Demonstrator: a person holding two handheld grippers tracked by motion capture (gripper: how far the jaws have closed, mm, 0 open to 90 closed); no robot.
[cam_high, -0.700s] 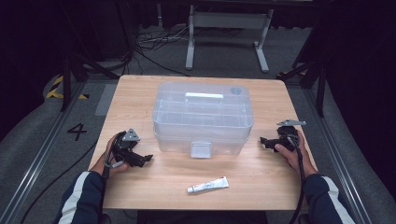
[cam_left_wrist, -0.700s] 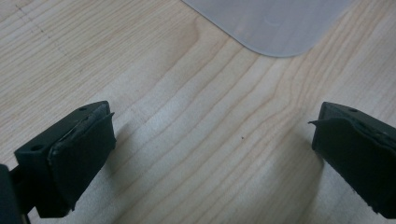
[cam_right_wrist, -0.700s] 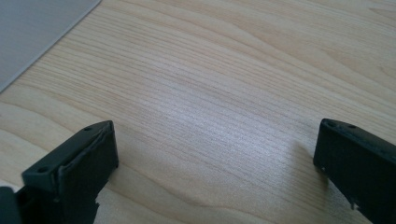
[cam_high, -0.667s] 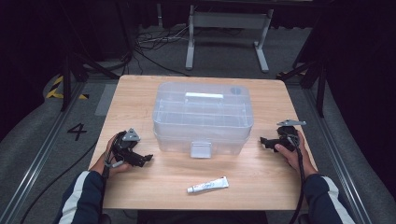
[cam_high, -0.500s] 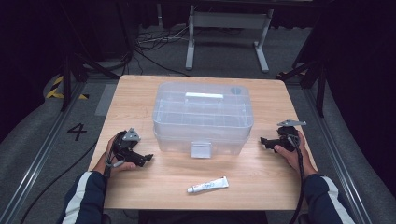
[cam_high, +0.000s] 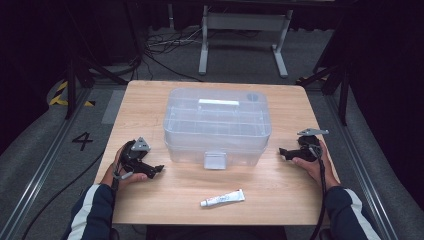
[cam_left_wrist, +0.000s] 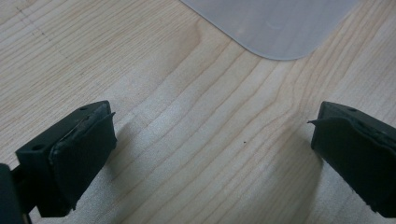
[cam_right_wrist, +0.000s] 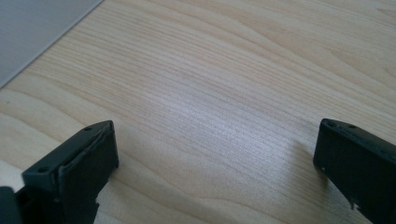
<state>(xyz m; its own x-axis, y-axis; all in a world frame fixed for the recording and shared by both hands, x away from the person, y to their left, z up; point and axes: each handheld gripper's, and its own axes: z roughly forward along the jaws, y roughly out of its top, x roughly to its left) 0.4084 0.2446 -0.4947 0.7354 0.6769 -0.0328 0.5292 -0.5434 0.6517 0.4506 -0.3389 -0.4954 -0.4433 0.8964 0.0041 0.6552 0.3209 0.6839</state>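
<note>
- The left gripper (cam_high: 156, 170) rests on the tabletop (cam_high: 150, 100) just beside the left end of the clear plastic storage box (cam_high: 217, 125); its jaws are spread wide and hold nothing. In the left gripper view only bare wood lies between them, with a rounded corner of the box (cam_left_wrist: 275, 28) ahead.
- Risk here, as I judge it: the box wall is smooth and bulging, so jaws that close on it from the side may slip off, or push the box to the right instead of gripping.
- The box stands in the middle of the tabletop, its lid on and a front latch (cam_high: 215, 160) toward the person. If one gripper lifts alone, the box may tilt and the lid may spring.
- A small white tube (cam_high: 223, 198) lies well in front of the box, near the table edge. A sweeping forearm or sleeve could knock it off.
- The right gripper (cam_high: 283, 151) lies near the right end of the box, jaws also released and empty. Its trailing cable (cam_high: 322, 180) could drag across the wood.
- Nothing stands between either gripper and the box.
</note>
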